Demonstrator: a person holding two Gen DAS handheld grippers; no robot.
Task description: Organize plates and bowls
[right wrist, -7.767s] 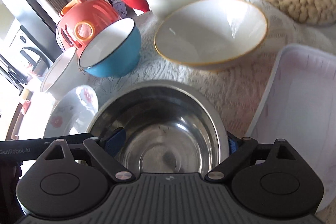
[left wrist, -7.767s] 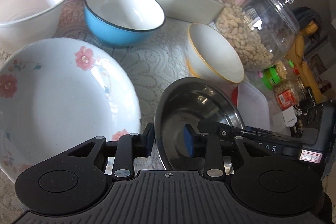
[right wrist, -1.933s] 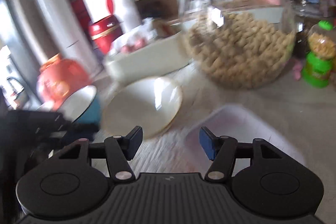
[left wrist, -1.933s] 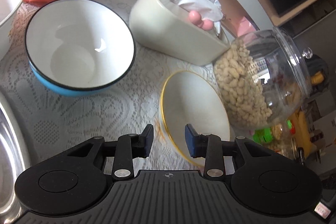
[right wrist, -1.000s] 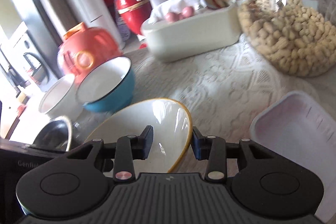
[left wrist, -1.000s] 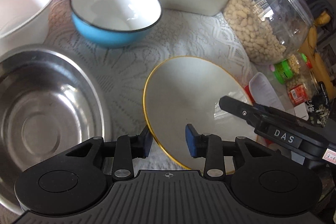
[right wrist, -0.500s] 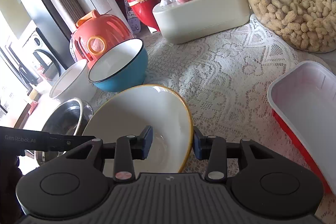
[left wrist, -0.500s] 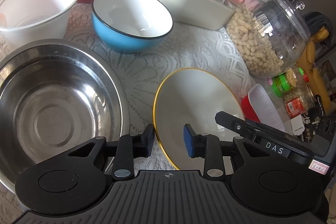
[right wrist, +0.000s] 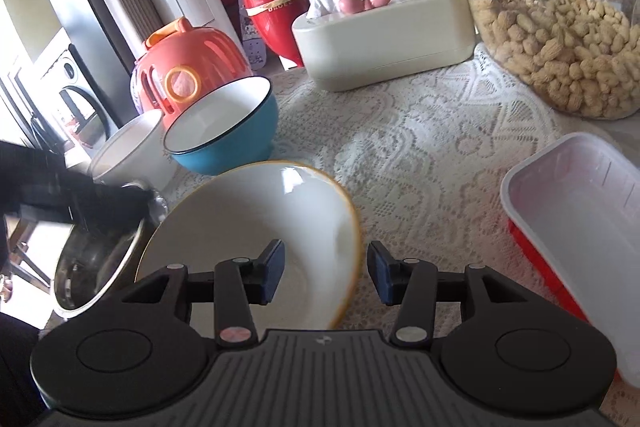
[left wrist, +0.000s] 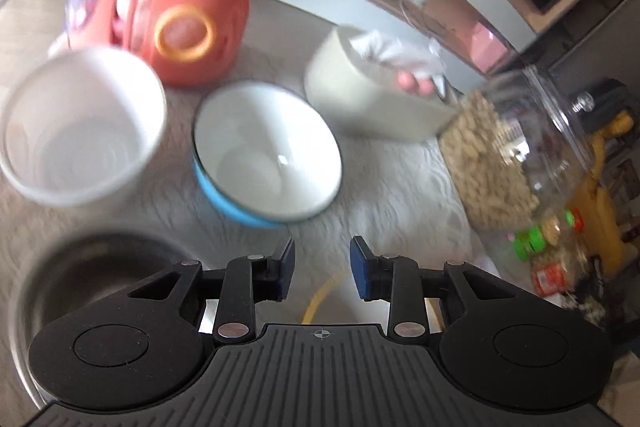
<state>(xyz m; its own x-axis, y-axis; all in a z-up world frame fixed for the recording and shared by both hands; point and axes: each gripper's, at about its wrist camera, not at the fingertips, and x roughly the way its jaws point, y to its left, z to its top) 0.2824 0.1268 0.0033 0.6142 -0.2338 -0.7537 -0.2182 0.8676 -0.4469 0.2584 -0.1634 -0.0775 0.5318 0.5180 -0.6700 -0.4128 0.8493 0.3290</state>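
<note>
While my right gripper (right wrist: 323, 273) sits low in the right wrist view, its jaws are opening, and the rim of the gold-rimmed bowl (right wrist: 240, 223) lies between the fingers (right wrist: 272, 269) with a visible gap on both sides, so nothing is pinched. Half a second ago those fingers stood closer around that same rim; I judge the bowl has just been let go and now rests on the lace-covered table (right wrist: 432, 131), just beside the steel bowl (right wrist: 92, 259) at the lower left of the frame.

My left gripper (left wrist: 322, 269) has swung away since then: the gold-rimmed bowl that filled its lower middle is now only a yellow arc behind the fingers, and the blurred view looks toward the blue bowl (left wrist: 266, 155) at centre and the white bowl (left wrist: 80, 127) at upper left. Its fingers stand partly apart and hold nothing. To me that means one placement is finished and the next piece, likely the blue bowl, is being lined up.

The gold-rimmed bowl is wide, shallow and glossy white inside, empty, with a thin yellow edge. It looks slightly tilted toward the camera, though the fisheye may account for that.
</note>
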